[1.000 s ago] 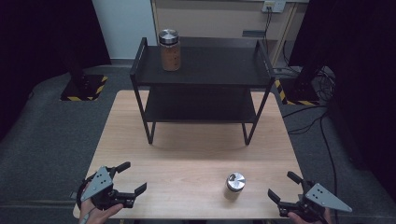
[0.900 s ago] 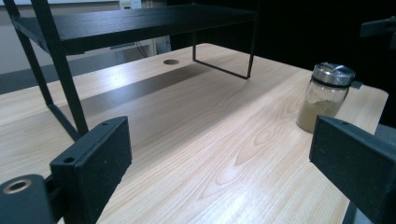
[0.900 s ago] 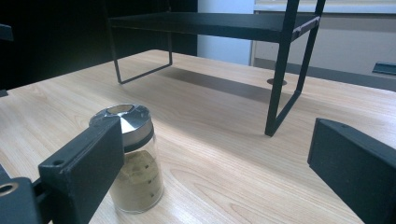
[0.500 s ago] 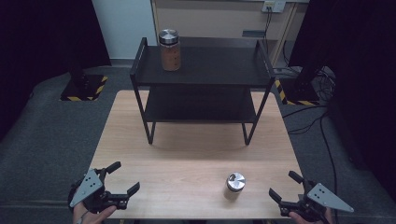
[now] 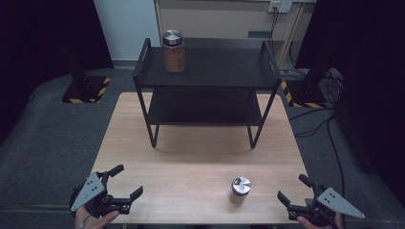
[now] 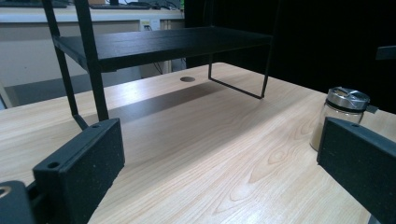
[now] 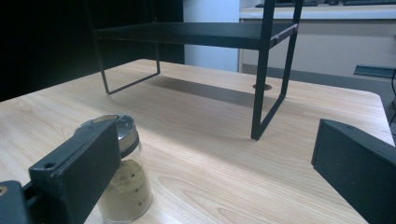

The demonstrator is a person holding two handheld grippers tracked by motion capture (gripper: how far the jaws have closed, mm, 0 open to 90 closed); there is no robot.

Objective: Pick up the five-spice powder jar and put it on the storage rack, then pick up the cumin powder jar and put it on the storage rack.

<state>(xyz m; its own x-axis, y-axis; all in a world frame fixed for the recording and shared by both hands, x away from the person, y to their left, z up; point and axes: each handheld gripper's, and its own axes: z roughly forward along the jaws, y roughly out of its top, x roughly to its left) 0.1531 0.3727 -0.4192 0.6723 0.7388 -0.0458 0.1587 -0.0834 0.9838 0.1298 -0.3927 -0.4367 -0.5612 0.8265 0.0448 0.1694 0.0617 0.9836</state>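
While both grippers wait at the bottom edge of the high view, the small jar with the silver lid [image 5: 240, 190] stands on the wooden counter [image 5: 191, 162] in the lower right part of the frame, near the right gripper [image 5: 295, 194] and well apart from the left gripper [image 5: 126, 181] in the lower left corner. The fingers of both grippers are spread wide with nothing between them; the right ones have just been opening a little more. In the right gripper view the jar shows at the lower left, partly behind one black finger [image 7: 77, 172], and its tan powder content can be seen through the glass. In the left gripper view the same jar stands far at the right edge, just above the other finger [image 6: 359, 163]. The high view also shows a second jar [image 5: 173, 51] with brown content on the top of the black shelf rack [image 5: 210, 71] in the upper middle. Compared with one second ago, the left gripper has spread its fingers further and sits lower at the frame edge; the jar has not moved.
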